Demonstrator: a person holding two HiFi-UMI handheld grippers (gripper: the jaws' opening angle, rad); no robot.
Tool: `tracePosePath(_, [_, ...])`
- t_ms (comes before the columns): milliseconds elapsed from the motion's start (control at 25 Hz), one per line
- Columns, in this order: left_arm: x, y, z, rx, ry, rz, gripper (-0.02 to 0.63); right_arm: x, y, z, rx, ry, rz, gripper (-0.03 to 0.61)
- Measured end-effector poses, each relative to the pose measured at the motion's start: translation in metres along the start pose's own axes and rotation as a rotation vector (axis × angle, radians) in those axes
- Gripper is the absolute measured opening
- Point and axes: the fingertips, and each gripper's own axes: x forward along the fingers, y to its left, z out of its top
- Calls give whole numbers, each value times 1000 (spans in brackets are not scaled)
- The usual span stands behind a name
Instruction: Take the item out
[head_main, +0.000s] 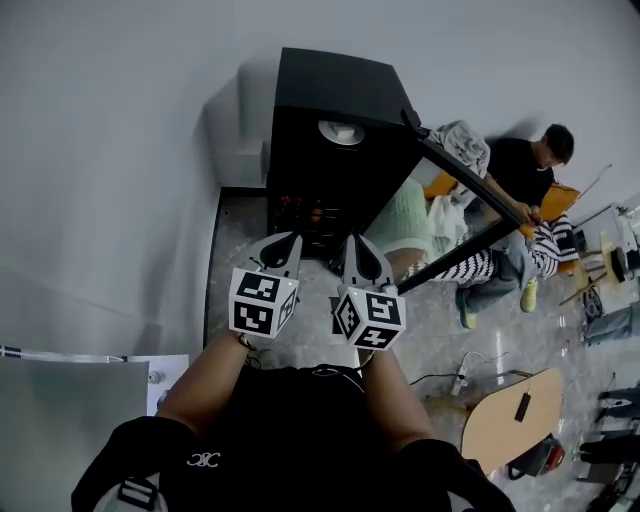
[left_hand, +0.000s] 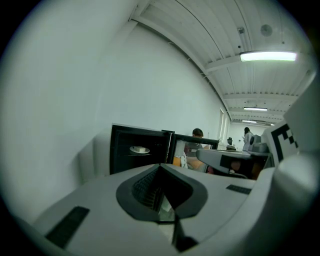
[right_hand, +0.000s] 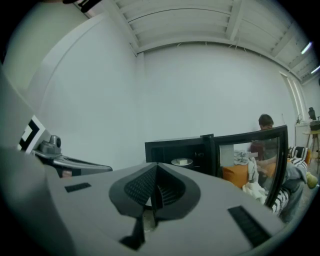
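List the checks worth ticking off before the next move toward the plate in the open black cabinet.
1. Glass door of the black box-shaped cabinet open: ok.
2. White round plate carrying a pale item, on a shelf and in view: ok.
3. Left gripper jaws apart for a grasp: not ok, together with nothing between.
4. Right gripper jaws apart: not ok, together and empty.
5. Grippers at the shelf: not ok, both short of the cabinet.
6. Seated person in a black top clear of the door: cannot tell.
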Motion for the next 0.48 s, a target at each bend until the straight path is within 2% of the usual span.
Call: tracePosePath(480, [14, 13, 2, 8, -5, -10, 8, 6, -2, 0, 9, -1, -42, 6])
